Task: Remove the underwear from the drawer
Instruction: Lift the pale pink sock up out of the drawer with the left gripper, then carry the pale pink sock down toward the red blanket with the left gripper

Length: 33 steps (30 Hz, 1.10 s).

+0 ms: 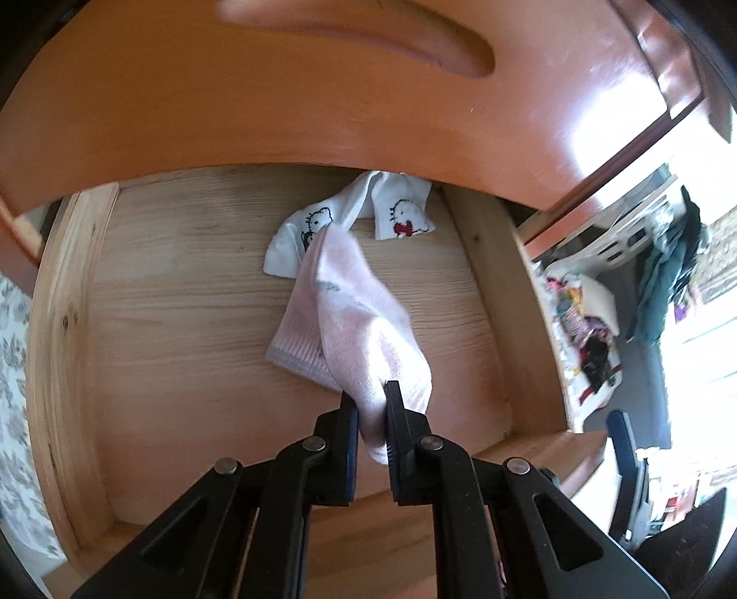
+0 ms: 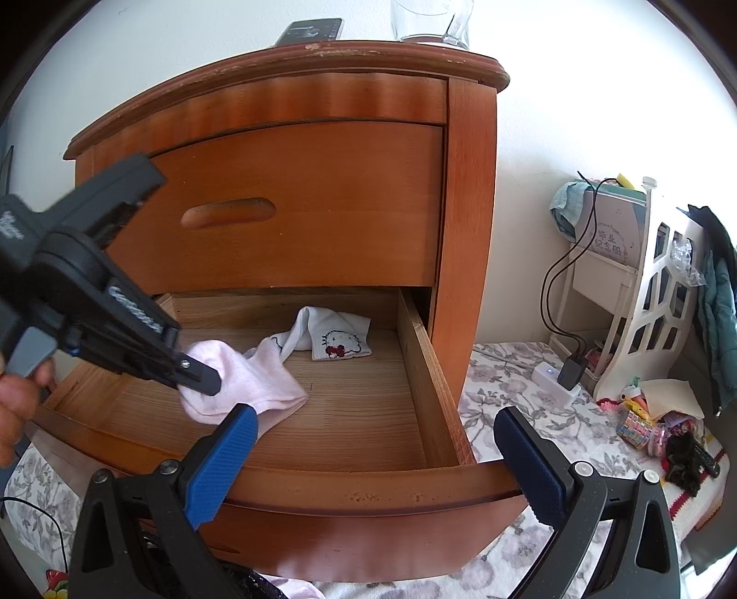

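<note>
So the left gripper (image 1: pixel 371 391) has its jaws pinched down narrow on a pale pink sock (image 1: pixel 354 313), grabbing a fold of it near the lower middle of the left wrist view. Most of the fabric trails away toward the center of the frame; whether the far end touches the drawer floor is hard to call. From the right wrist view the same left gripper (image 2: pixel 202 380) comes in from the left edge, angled steeply down into the drawer (image 2: pixel 414 350), which makes sense since it's the only way to reach over the front panel. A bit of the person's hand (image 2: pixel 18 405) shows at the far left, mostly cut off.

The right gripper (image 2: pixel 373 442) sits wide apart at the bottom of its own frame, nothing between the blue pads (image 2: pixel 225 456), just parked in front of the drawer's curved front. Looks like it's waiting, or keeping out of the way.

Further back in the drawer, near the center, lie white socks (image 2: pixel 338 338) with a little cartoon cat print, one partly tucked under the closed upper drawer (image 2: pixel 295 202). Honestly nothing in there reads clearly as underwear, only socks, so the pink one seems to be what counts. The back of the drawer is hidden under the cabinet overhang, so more could be in there. On top of the nightstand, a glass (image 2: pixel 430 20) and a dark flat thing are cropped by the top edge.
</note>
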{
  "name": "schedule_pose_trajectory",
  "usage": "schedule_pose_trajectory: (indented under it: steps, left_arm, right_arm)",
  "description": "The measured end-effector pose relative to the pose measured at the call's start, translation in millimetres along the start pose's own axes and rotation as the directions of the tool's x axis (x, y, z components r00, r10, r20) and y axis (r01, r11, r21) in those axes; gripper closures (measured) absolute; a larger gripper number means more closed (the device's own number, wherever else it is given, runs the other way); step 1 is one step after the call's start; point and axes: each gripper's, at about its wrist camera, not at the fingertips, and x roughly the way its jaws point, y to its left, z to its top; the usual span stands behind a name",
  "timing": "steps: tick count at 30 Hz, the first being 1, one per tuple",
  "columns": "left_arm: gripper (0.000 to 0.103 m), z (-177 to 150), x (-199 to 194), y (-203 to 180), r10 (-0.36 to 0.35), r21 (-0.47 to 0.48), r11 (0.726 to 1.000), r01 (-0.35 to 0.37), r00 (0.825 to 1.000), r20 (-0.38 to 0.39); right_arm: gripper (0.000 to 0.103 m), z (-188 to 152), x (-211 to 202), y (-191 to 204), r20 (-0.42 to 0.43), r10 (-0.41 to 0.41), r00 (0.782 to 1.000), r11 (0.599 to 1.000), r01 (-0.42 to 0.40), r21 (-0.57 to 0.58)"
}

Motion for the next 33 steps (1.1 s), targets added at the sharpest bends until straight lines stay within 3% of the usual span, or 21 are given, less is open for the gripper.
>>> schedule_pose_trajectory:
  steps: [7, 19, 29, 33]
  left_arm:
    - [0.093, -22.1, -15.5, 17.6, -0.075, -0.068, 0.995, 0.079, 0.995, 0.060]
    - [0.093, -54.3, -46.6, 33.0, -0.097, -0.099, 0.989, 0.112, 0.984, 0.152]
    - [0.093, -66.0, -86.2, 33.4, -0.132, -0.076, 0.985, 0.154, 0.962, 0.239]
    - [0.093, -68.9, -106.5, 28.5, -0.162, -0.049, 0.982, 0.183, 0.946, 0.281]
  right_arm:
    - [0.000, 0.2, 0.5, -0.5, 0.000, -0.001, 1.000, 1.000, 0.001, 0.000]
    - [0.000, -0.5, -3.0, -0.3, 0.000, -0.007, 1.000, 1.000, 0.007, 0.002]
    - [0.000, -0.5, -3.2, 0.6, 0.000, -0.012, 1.000, 1.000, 0.012, 0.003]
    - [0.000, -0.5, -3.2, 0.7, 0.000, -0.013, 1.000, 1.000, 0.013, 0.003]
